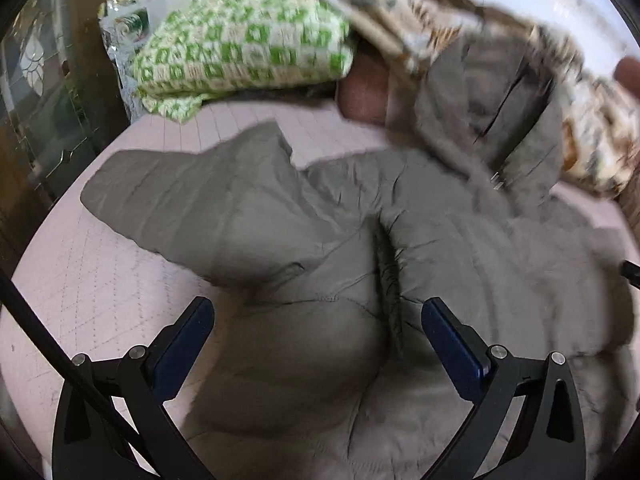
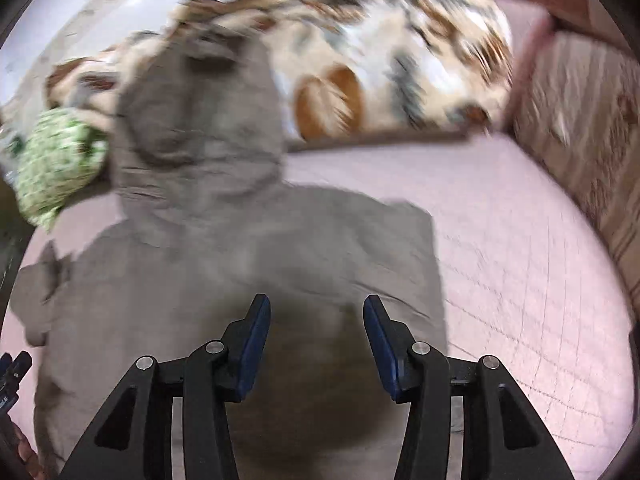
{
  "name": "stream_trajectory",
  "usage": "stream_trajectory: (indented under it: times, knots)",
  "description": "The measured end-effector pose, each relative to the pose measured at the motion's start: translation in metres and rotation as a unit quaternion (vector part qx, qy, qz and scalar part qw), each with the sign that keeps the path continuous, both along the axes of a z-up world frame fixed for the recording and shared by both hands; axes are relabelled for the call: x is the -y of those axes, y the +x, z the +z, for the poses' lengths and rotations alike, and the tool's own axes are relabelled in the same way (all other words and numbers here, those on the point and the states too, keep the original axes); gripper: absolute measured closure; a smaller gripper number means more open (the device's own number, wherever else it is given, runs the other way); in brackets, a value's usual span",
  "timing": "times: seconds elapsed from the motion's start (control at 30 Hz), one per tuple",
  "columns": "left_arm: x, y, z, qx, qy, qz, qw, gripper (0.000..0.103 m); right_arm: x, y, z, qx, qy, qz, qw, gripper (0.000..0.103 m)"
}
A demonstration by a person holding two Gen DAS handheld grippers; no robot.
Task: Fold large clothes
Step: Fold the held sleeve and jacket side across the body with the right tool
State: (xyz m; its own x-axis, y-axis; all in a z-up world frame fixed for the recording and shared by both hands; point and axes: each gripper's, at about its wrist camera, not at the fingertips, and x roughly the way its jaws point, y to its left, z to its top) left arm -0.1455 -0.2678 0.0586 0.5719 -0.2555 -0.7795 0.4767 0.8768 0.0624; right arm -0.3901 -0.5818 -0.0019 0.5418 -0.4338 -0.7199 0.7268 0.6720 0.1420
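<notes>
A large grey padded hooded jacket [image 1: 340,248] lies spread on a pink quilted bed [image 1: 100,280]. In the left wrist view one sleeve [image 1: 180,196] points left and the hood [image 1: 500,112] lies at the far right. My left gripper [image 1: 318,316] is open, just above the jacket's body, holding nothing. In the right wrist view the jacket [image 2: 240,272] fills the left and middle, its hood [image 2: 196,120] pointing away. My right gripper [image 2: 316,320] is open over the jacket near its right edge, holding nothing. The left gripper's tip [image 2: 12,368] shows at the far left.
A green-and-white checked blanket [image 1: 244,48] and a brown-and-cream patterned blanket [image 2: 392,64] are piled at the far side of the bed. A dark glass cabinet [image 1: 48,100] stands left. A patterned headboard or wall [image 2: 580,140] stands right of the bare pink sheet [image 2: 520,260].
</notes>
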Motion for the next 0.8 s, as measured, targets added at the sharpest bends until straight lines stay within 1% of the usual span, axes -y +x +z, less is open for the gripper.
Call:
stream_trajectory:
  times: [0.07,0.1,0.13,0.17,0.2,0.27,0.33,0.4,0.43,0.47,0.57,0.6,0.7,0.8]
  knots:
    - [0.013,0.006,-0.017,-0.003,0.042,0.005,0.9991,0.0,0.013,-0.002,-0.016,-0.013,0.013,-0.008,1.0,0.051]
    - [0.019,0.009,-0.025,-0.004,0.06,0.007,0.9982,0.0,0.019,-0.001,-0.027,-0.022,0.027,-0.004,0.999,0.051]
    - [0.022,0.012,-0.031,-0.006,0.072,0.008,0.9974,0.0,0.023,0.0,-0.034,-0.03,0.039,0.002,0.999,0.05]
    - [0.022,0.013,-0.034,-0.008,0.074,0.007,0.9972,0.0,0.023,0.002,-0.045,-0.04,0.046,0.009,0.998,0.049]
    - [0.023,0.016,-0.036,-0.014,0.071,0.006,0.9973,0.0,0.023,0.003,-0.051,-0.044,0.042,0.016,0.998,0.049]
    - [0.019,0.019,-0.033,-0.024,0.059,0.006,0.9979,0.0,0.022,0.003,-0.051,-0.052,0.033,0.018,0.998,0.048]
    - [0.006,0.02,-0.016,-0.029,0.018,0.012,0.9993,0.0,0.018,0.0,-0.041,-0.058,0.029,0.014,0.998,0.048]
    - [-0.011,0.021,0.008,-0.022,-0.035,0.014,0.999,0.0,-0.001,-0.012,-0.018,-0.026,0.009,0.022,0.999,0.048]
    - [-0.018,0.022,0.017,-0.016,-0.047,0.017,0.9987,0.0,-0.013,-0.018,-0.008,-0.006,0.004,0.037,0.999,0.045]
    - [-0.025,0.023,0.024,-0.01,-0.052,0.019,0.9984,0.0,-0.028,-0.022,0.001,0.007,-0.002,0.054,0.999,0.039]
    - [-0.044,0.033,0.031,-0.007,-0.052,0.031,0.9981,0.0,-0.067,-0.027,0.01,0.018,-0.022,0.089,0.996,0.036]
    - [-0.052,0.037,0.031,-0.009,-0.051,0.04,0.9979,0.0,-0.077,-0.025,0.01,0.015,-0.031,0.101,0.994,0.036]
    - [-0.084,0.054,0.027,-0.026,-0.054,0.076,0.9953,0.0,-0.092,-0.003,0.001,-0.007,-0.052,0.108,0.993,0.036]
    - [-0.115,0.07,0.025,-0.033,-0.058,0.102,0.9925,0.0,-0.099,0.025,-0.012,-0.022,-0.046,0.119,0.992,0.036]
